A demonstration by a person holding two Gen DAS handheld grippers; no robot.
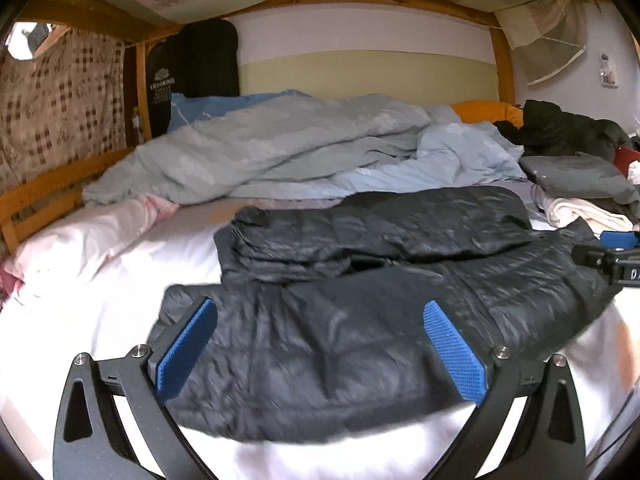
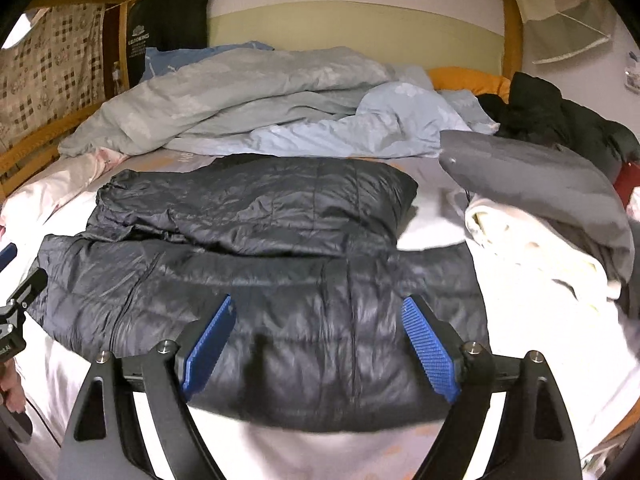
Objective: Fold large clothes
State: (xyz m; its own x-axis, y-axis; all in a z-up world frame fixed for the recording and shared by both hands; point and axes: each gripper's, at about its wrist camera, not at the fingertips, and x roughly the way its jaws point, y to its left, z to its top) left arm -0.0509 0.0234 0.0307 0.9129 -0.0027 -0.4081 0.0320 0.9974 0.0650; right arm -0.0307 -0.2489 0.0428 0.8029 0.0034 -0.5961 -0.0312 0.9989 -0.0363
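Note:
A black quilted puffer jacket (image 1: 360, 280) lies spread across the white bed sheet (image 1: 100, 280), partly folded, with a folded part lying on its far half. It also shows in the right wrist view (image 2: 260, 264). My left gripper (image 1: 320, 344) is open, its blue pads (image 1: 188, 344) wide apart over the jacket's near left edge. My right gripper (image 2: 320, 344) is open over the jacket's near right edge, its blue pads (image 2: 430, 348) apart. Neither holds any cloth. The right gripper's body shows at the right edge of the left wrist view (image 1: 612, 256).
A crumpled grey and light blue duvet (image 1: 280, 148) lies behind the jacket. Folded grey and cream clothes (image 2: 540, 208) are stacked at the right, with a black garment (image 2: 552, 116) behind. A wooden bed frame (image 1: 44, 192) runs along the left.

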